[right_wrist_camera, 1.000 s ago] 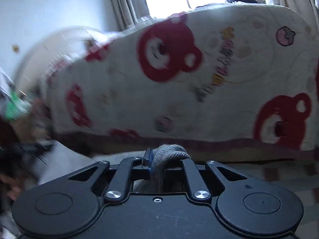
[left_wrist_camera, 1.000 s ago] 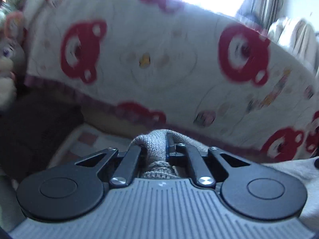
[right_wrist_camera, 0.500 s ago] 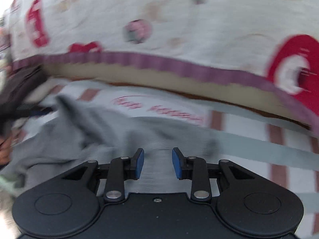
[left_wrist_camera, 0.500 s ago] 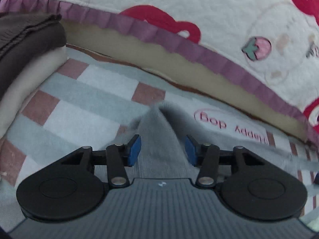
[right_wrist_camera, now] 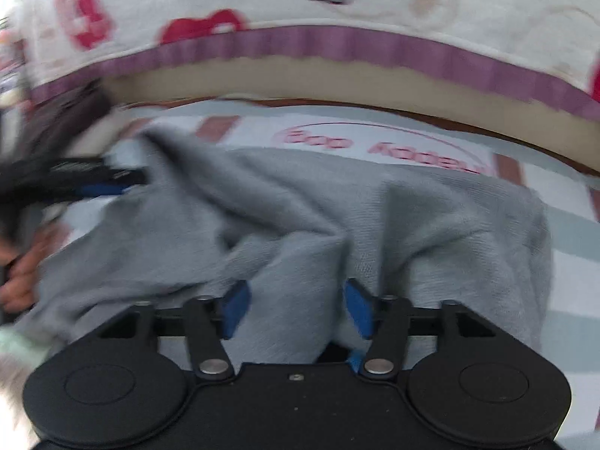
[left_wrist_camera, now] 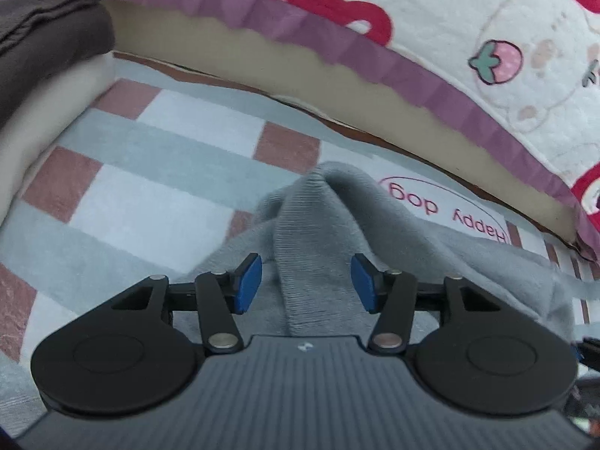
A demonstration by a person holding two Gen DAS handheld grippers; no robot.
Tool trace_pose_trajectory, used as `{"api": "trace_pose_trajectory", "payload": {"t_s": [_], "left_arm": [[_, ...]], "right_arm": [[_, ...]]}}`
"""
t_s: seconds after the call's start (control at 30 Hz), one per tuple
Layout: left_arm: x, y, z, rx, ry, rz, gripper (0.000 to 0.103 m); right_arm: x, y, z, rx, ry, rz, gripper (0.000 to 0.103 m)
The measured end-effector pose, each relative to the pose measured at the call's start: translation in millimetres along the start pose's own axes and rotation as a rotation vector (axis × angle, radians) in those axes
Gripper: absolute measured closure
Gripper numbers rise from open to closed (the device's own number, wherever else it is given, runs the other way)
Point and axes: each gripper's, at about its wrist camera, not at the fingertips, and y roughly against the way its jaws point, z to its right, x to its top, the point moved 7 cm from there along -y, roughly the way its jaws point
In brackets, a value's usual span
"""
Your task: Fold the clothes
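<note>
Gaping claws (left_wrist_camera: 306, 282) straddling grey garment (right_wrist_camera: 318, 217)

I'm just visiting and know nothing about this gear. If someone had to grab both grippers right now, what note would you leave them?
Left gripper: open, holding nothing; a raised ridge of the grey knit garment sits between its blue pads.
Right gripper: open, also over the garment, gripping nothing.
The garment lies rumpled on the checked blanket, in front of the bear-print cover.
Folded clothes are stacked at far left.
Done: garment laid down.
Left: smooth it, fold it, add it to the stack.
</note>
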Motion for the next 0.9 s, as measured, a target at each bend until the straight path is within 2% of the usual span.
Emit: {"api": "trace_pose_trajectory", "payload": {"t_s": [0.1,0.17,0.23,0.27,0.37,0.4,0.43,0.47,0.5,0.6,0.63,0.7,0.73,0.77,0.8,0.83,0.9], "left_arm": [[-1.4,-3.4,4.7,-0.023,0.006,0.000,0.046],[-1.6,-7.8,6.6,-0.030,0.018,-0.004,0.042],[0.3,-18.7,6.1,-0.014,0.045,-0.012,0.035],[1.1,-25.2,3.9,-0.006,0.072,-0.020,0.034],[1.0,-43.8,-5.0,0.015,0.155,-0.057,0.034],[0.1,-46.1,-6.7,0.026,0.148,-0.068,0.042],[0.8,-44.4,-4.9,0.048,0.112,-0.060,0.067],[1.8,-42.1,-2.6,0.071,0.073,-0.049,0.080],[2.8,-39.8,-0.2,0.094,0.033,-0.038,0.088],[2.2,-30.2,6.1,0.110,-0.024,-0.003,0.091],[1.4,-27.8,6.5,0.115,-0.035,0.004,0.091],[0.7,-24.8,6.1,0.116,-0.045,0.012,0.091],[0.3,-23.4,5.9,0.116,-0.050,0.015,0.091],[1.4,-23.5,5.0,0.116,-0.051,0.018,0.092],[2.7,-20.5,4.8,0.113,-0.054,0.026,0.093],[4.5,-14.2,5.4,0.115,-0.065,0.047,0.093],[9.3,1.6,7.4,0.124,-0.098,0.096,0.093]], "right_arm": [[3.8,-6.5,-1.1,0.015,-0.028,0.017,0.038],[6.0,-3.9,-10.0,0.039,0.010,0.043,0.049],[6.3,-1.5,-20.0,0.049,0.086,0.053,0.092],[5.3,0.0,-27.2,0.037,0.151,0.050,0.092],[1.4,10.8,-35.1,0.040,0.235,0.045,0.094],[0.1,14.5,-37.6,0.041,0.262,0.043,0.094],[-1.2,18.2,-40.0,0.042,0.288,0.041,0.094],[-2.5,21.9,-42.4,0.044,0.315,0.040,0.094],[-3.8,25.6,-44.9,0.045,0.341,0.038,0.093],[0.5,15.4,-28.7,0.030,0.263,0.023,0.083],[2.0,10.4,-22.8,0.029,0.227,0.018,0.067],[2.2,-1.5,-15.9,0.053,0.142,0.015,0.056],[2.2,-7.4,-12.6,0.066,0.099,0.013,0.055],[2.2,-13.4,-9.4,0.078,0.056,0.012,0.056],[2.5,-18.6,-8.7,0.093,0.048,0.015,0.069],[3.7,-21.4,-9.7,0.095,0.076,0.023,0.089],[14.5,-11.1,-12.8,0.076,0.141,0.097,0.089]]}}
